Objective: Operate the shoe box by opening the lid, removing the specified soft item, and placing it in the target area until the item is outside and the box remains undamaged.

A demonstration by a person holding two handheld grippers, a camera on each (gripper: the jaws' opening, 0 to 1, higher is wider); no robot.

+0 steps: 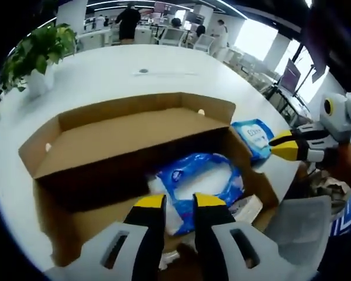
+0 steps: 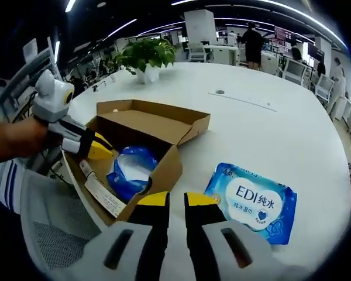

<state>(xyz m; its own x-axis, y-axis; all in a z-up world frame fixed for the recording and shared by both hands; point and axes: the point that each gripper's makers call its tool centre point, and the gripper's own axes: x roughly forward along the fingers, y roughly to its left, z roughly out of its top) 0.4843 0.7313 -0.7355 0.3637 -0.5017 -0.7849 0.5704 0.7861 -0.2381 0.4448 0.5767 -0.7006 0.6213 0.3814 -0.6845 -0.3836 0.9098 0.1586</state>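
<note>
The brown cardboard shoe box (image 1: 128, 132) (image 2: 158, 126) lies open on the white table, its lid folded back. Inside it rests a blue and white soft pack (image 1: 199, 175) (image 2: 131, 170), next to a white labelled carton (image 1: 245, 208) (image 2: 102, 193). My left gripper (image 1: 179, 202) (image 2: 102, 150) hovers over the box's near side, just above the blue pack, jaws close together and holding nothing. A second blue wipes pack marked EDI (image 1: 253, 136) (image 2: 251, 202) lies flat on the table outside the box. My right gripper (image 2: 176, 199) (image 1: 275, 143) stands beside that pack, jaws together and empty.
A potted plant (image 1: 38, 50) (image 2: 145, 55) stands on the table's far side. A grey mesh chair (image 1: 298, 228) (image 2: 47, 234) sits at the table edge by the box. Desks and people are far behind. White table surface (image 2: 269, 134) stretches beyond the box.
</note>
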